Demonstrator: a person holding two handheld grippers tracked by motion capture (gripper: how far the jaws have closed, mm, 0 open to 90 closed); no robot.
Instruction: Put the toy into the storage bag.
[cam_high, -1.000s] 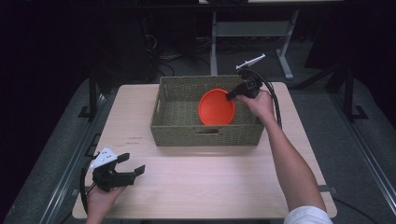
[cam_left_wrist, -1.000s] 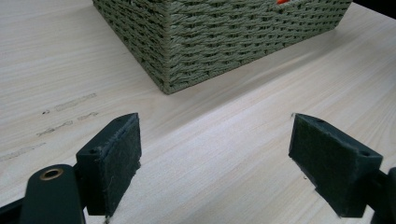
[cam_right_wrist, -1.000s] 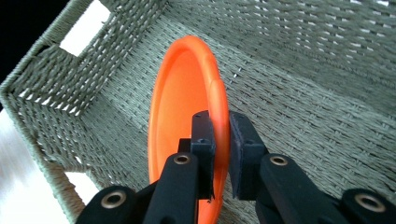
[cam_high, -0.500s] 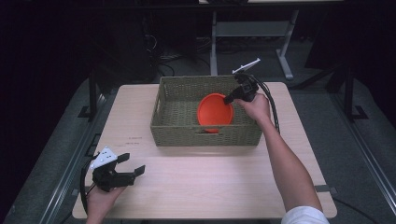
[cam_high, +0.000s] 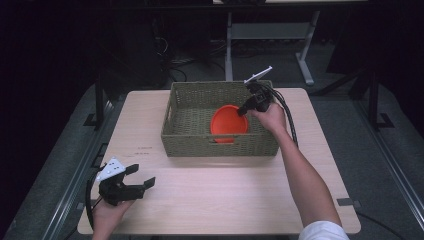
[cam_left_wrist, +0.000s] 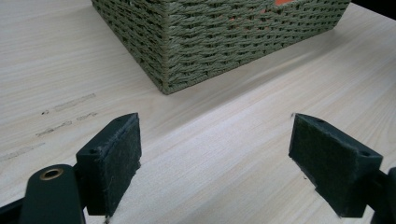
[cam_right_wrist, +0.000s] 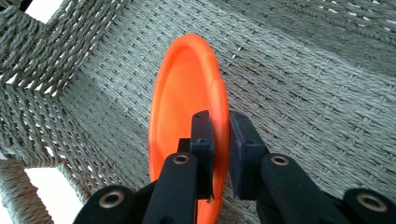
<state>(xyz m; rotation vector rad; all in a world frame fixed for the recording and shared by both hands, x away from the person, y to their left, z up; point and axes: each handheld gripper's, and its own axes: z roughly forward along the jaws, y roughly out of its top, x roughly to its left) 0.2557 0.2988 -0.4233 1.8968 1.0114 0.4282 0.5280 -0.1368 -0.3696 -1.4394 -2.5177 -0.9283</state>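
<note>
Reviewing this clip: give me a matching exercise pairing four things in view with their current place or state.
Things:
1. round orange plastic plate
2. green woven wicker basket
3. left hand-held gripper
4. right hand-held gripper

States:
A. jaws wide apart, nothing between them
B. stands on the light wooden table
C. clamped on a rim
D. tilted on edge inside the basket

Pairs: 1-D, 2-B, 3-A, 4-C

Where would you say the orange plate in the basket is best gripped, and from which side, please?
By its thin rim, from above. The orange plate stands tilted on edge inside the woven basket, so only its upper rim is free of the walls. The right gripper already pinches that rim, one pad on each face.
</note>
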